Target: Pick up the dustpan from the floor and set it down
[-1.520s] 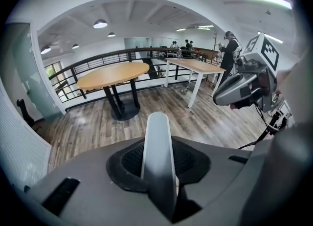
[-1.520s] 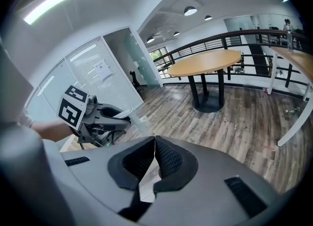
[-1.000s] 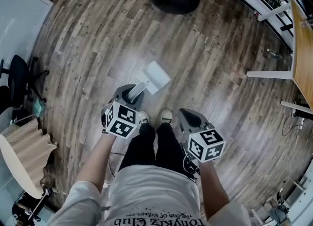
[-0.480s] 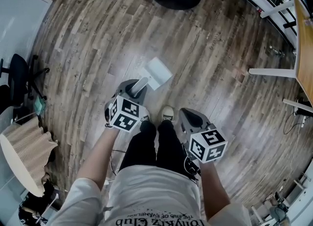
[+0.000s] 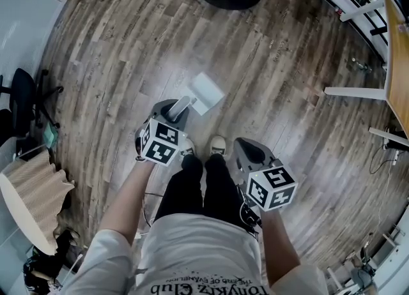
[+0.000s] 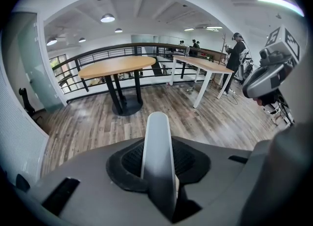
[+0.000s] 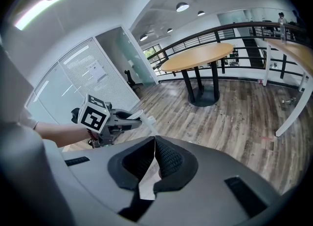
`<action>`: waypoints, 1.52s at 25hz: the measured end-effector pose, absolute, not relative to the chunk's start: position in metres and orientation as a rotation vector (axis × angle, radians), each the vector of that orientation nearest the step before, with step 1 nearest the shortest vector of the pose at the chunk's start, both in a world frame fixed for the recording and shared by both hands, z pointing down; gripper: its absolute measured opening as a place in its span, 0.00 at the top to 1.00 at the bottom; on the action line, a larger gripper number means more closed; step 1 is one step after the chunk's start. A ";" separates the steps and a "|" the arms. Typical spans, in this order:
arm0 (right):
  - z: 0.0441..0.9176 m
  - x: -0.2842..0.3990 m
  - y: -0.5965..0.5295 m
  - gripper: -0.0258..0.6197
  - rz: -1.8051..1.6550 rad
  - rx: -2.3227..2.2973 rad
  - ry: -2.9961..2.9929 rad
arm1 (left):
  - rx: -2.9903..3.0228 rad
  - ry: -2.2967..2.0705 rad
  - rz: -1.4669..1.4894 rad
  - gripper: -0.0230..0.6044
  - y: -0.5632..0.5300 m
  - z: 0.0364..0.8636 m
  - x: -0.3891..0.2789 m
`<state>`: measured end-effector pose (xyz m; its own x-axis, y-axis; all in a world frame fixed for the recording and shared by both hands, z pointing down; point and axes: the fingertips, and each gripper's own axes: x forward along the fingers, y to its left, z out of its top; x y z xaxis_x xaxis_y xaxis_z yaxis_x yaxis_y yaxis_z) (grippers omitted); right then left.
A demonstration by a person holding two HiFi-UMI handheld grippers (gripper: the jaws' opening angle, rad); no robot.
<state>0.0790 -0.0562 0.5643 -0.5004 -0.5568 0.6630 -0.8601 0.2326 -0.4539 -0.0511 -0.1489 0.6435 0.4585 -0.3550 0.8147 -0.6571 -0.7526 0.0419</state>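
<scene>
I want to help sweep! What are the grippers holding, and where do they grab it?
The left gripper holds the dustpan by its handle. The right gripper holds nothing.

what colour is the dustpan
The dustpan is white; the head view shows it best.

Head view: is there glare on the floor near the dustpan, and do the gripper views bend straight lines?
Head view: yes, a glare patch lies on the floor beside the dustpan, and the planks curve toward the edges. Left gripper view: the railing bows and the corners are black. Right gripper view: the same bowing, and a ceiling light is blown out.
</scene>
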 end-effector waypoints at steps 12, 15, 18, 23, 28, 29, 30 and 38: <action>0.559 0.072 -0.060 0.92 1.151 1.302 -2.175 | 2.308 -0.855 1.260 0.78 -0.138 0.648 -0.068; 0.558 0.071 -0.061 0.92 1.147 1.300 -2.184 | 2.299 -0.864 1.273 0.77 -0.137 0.650 -0.069; 0.555 0.070 -0.060 0.92 1.144 1.304 -2.188 | 2.293 -0.863 1.297 0.77 -0.137 0.649 -0.071; 0.551 0.067 -0.060 0.92 1.137 1.303 -2.196 | 2.284 -0.808 1.322 0.67 -0.135 0.650 -0.071; 0.548 0.066 -0.059 0.92 1.130 1.306 -2.203 | 2.289 -0.768 1.311 0.59 -0.130 0.647 -0.070; 0.547 0.066 -0.058 0.92 1.128 1.307 -2.204 | 2.295 -0.768 1.311 0.58 -0.130 0.646 -0.070; 0.546 0.066 -0.058 0.92 1.127 1.308 -2.205 | 2.302 -0.772 1.312 0.58 -0.130 0.644 -0.070; 0.536 0.066 -0.063 0.92 1.097 1.318 -2.229 | 2.357 -0.812 1.327 0.57 -0.133 0.624 -0.073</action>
